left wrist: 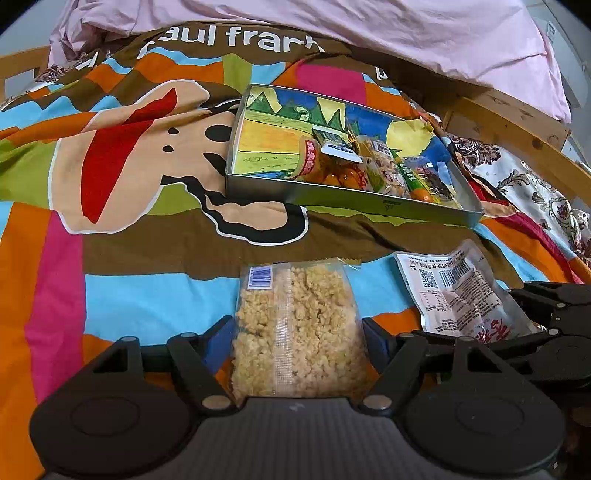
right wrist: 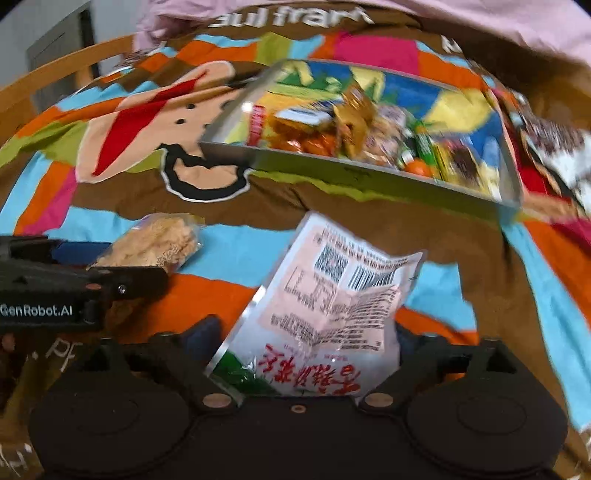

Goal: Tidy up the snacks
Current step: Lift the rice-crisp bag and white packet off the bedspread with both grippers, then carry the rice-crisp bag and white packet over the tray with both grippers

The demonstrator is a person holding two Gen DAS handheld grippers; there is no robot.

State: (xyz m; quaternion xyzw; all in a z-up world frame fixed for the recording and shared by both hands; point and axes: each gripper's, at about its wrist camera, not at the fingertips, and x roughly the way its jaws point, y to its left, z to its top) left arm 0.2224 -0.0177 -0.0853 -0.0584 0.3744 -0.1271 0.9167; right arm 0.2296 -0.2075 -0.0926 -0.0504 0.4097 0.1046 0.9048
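The left gripper (left wrist: 297, 332) pinches a clear crinkly packet of pale puffed-rice crisp (left wrist: 295, 328), blue barcode sticker uppermost, while the right gripper (right wrist: 306, 343), beside an arm marked "GenRobot.AI", has a white foil pouch (right wrist: 325, 295) with red Chinese characters, a QR code and a barcode between its widely spread jaws; whether they press it I cannot tell. Both packets hang just over a patchwork "paul frank" monkey blanket (left wrist: 129, 177). Beyond lies a shallow rectangular metal tin (left wrist: 351, 201), painted inside, holding several wrapped snacks (left wrist: 369, 166), backed by pink bedding (left wrist: 369, 29).
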